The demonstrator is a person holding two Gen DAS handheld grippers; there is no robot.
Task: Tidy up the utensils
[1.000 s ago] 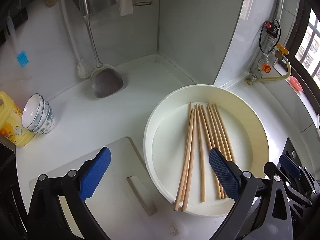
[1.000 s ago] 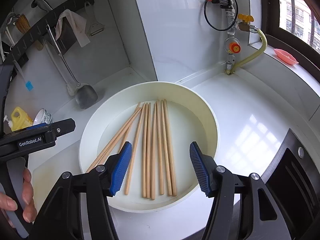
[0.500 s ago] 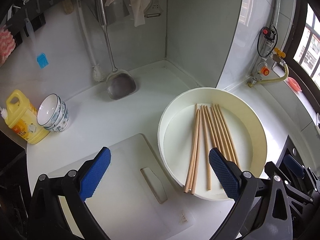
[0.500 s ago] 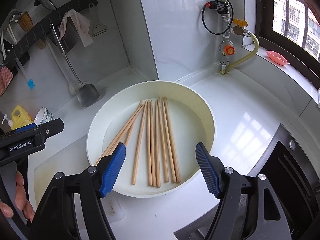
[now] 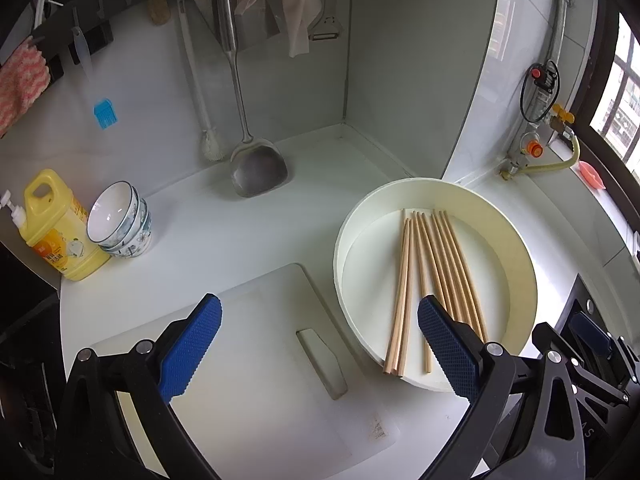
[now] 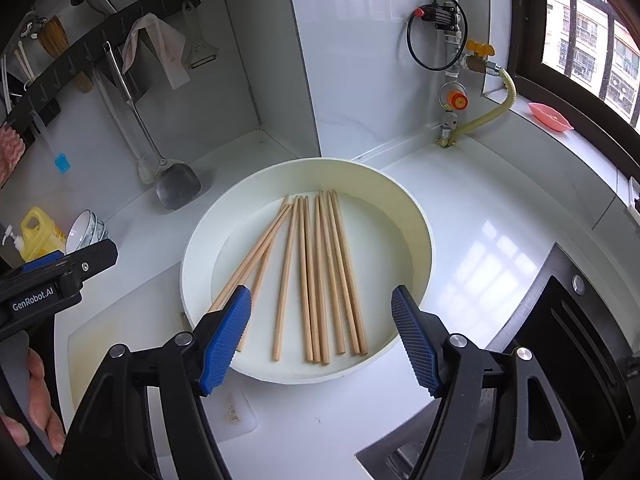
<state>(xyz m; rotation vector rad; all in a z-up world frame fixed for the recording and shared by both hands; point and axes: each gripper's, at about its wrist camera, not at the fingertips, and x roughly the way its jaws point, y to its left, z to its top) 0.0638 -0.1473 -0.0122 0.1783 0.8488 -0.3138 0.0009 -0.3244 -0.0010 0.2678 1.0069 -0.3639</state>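
Chopsticks (image 6: pixel 316 276) lie loose in the round white basin (image 6: pixel 416 216) on the counter (image 6: pixel 500 216), most side by side, a few on the left splayed at an angle. Our right hand-held gripper (image 6: pixel 320 338) hangs over their near ends, jaws wide apart, w/ nothing held. Left hand-held gripper (image 5: pixel 320 348) is also wide open & empty, over the cutting board (image 5: pixel 256 360) left of the basin. We can't tell sorting stage; any pickup needs jaws lowered round one stick.

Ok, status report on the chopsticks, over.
Both hand-held grippers open, empty: left, right. Chopsticks loose in white basin. Nothing in the way.
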